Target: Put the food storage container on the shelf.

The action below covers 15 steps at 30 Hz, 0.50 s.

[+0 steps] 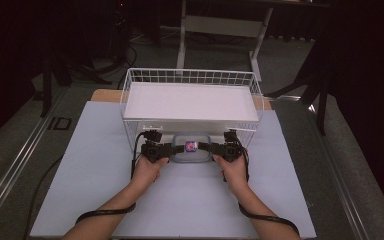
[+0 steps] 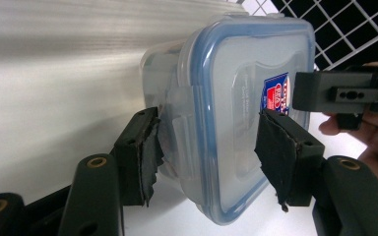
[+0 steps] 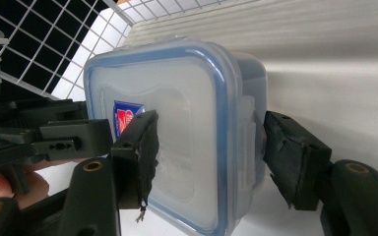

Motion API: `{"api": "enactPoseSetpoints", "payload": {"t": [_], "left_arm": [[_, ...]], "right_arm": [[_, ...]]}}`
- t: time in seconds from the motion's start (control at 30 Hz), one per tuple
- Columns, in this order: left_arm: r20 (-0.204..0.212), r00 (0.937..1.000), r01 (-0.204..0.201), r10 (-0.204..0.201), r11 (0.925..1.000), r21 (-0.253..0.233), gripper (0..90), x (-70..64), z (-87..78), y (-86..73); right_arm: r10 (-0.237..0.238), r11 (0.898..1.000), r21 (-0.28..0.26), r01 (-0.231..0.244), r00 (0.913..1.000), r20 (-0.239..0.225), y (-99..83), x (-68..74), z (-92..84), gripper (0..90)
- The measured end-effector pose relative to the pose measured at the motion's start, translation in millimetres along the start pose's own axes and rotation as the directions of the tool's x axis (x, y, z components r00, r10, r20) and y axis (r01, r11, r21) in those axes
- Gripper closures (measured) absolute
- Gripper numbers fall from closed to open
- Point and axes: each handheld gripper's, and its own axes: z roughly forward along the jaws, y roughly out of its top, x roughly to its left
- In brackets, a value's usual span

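A clear plastic container (image 1: 192, 149) with a blue-rimmed lid and a red-and-blue label is held between both grippers, just in front of the wire basket (image 1: 190, 73). My left gripper (image 1: 179, 148) grips its left end. In the left gripper view one pad lies on the lid and the other under the base of the container (image 2: 236, 113), so the gripper (image 2: 210, 135) is shut on it. My right gripper (image 1: 205, 147) clamps the opposite end the same way, across the container (image 3: 177, 98), with the gripper (image 3: 210, 142) shut on it.
The white wire basket holds a flat white board (image 1: 190, 100) and stands at the far side of the pale table mat (image 1: 105, 165). Table legs (image 1: 182, 40) and dark floor lie beyond. Cables trail back from both grippers along the forearms.
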Motion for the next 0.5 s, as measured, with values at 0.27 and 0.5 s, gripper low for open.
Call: {"api": "enactPoseSetpoints", "payload": {"t": [0.27, 0.5], "left_arm": [[0.031, 0.9995, 0.002, -0.002, 1.0, -0.001, 43.3, 3.9, 2.1, 4.7], [0.034, 0.9994, -0.01, 0.01, 0.9999, -0.014, 40.7, 9.9, 5.3, 6.0]], "right_arm": [[0.003, 1.0, -0.001, -0.003, 0.9999, -0.01, 4.2, -2.9, 1.9, 39.3], [-0.001, 1.0, 0.002, 0.001, 1.0, -0.005, 6.8, -3.2, 6.3, 36.0]]}}
